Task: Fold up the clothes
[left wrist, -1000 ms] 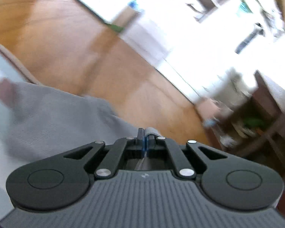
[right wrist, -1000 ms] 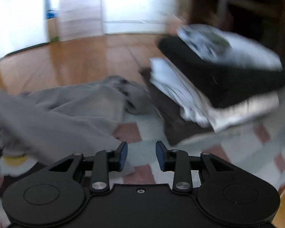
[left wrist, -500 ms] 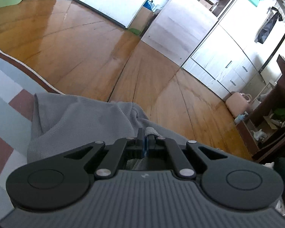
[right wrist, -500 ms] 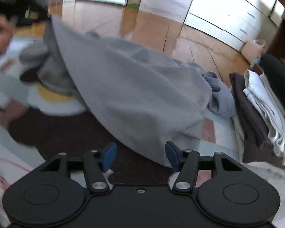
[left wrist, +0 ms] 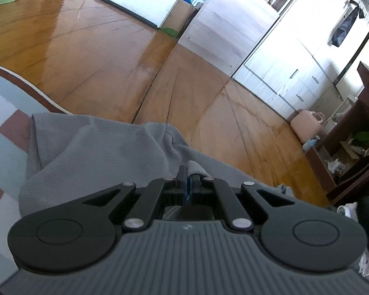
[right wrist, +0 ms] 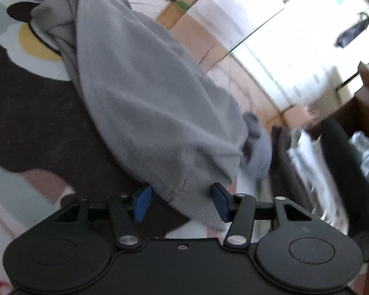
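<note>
A patterned rug [right wrist: 37, 127] in pale blue, brown and pink lies on a wooden floor [left wrist: 91, 56]. A grey garment [right wrist: 145, 108] is spread on the rug, and a stack of folded clothes [right wrist: 315, 162] sits beside it.

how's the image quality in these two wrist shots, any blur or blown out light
Left wrist view: sharp, though the white cabinets are overexposed and the wooden floor shows glare. Right wrist view: motion-smeared, worst on the stack of folded clothes; the grey garment stays readable, and the background is blown out.
</note>
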Action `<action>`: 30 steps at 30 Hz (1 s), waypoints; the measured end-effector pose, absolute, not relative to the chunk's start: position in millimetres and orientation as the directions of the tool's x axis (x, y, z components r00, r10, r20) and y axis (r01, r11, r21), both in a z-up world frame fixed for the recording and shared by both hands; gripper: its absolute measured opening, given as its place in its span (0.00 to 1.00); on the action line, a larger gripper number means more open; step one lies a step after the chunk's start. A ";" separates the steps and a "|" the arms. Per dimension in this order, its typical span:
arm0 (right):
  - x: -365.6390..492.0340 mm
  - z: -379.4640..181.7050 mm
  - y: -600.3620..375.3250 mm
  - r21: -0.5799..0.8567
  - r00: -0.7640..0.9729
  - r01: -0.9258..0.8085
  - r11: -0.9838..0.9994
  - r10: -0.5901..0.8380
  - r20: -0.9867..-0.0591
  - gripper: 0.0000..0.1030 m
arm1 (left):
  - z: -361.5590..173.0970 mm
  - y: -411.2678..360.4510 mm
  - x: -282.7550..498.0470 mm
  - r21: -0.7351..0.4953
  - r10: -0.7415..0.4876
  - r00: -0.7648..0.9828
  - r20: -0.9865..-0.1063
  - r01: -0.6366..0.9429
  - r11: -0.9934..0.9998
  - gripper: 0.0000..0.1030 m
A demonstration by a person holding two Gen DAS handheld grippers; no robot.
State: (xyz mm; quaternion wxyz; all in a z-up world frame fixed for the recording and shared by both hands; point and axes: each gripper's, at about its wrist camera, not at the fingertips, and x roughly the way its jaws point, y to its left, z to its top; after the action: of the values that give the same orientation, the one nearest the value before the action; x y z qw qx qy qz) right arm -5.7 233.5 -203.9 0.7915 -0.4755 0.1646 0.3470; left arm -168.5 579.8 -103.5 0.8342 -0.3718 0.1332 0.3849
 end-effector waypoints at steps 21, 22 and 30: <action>137.8 -146.4 203.2 0.096 0.628 -0.552 0.829 0.488 -0.606 0.17 | -122.9 573.6 -131.6 -0.362 0.465 0.603 -0.649 -0.782 0.508 0.03; 142.6 -149.1 199.6 0.127 0.613 -0.536 0.835 0.488 -0.621 0.18 | -122.7 572.9 -130.8 -0.359 0.465 0.602 -0.649 -0.781 0.510 0.03; 126.9 -139.3 191.7 0.092 0.635 -0.578 0.811 0.518 -0.573 0.13 | -121.1 584.3 -143.2 -0.525 0.370 0.713 -0.595 -0.694 0.493 0.01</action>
State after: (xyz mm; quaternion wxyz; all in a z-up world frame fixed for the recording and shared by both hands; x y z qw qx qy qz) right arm 126.9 191.7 -139.3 0.9028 -0.0498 0.3003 0.3037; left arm -143.2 584.3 -121.1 0.8389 -0.3910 0.2069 0.3172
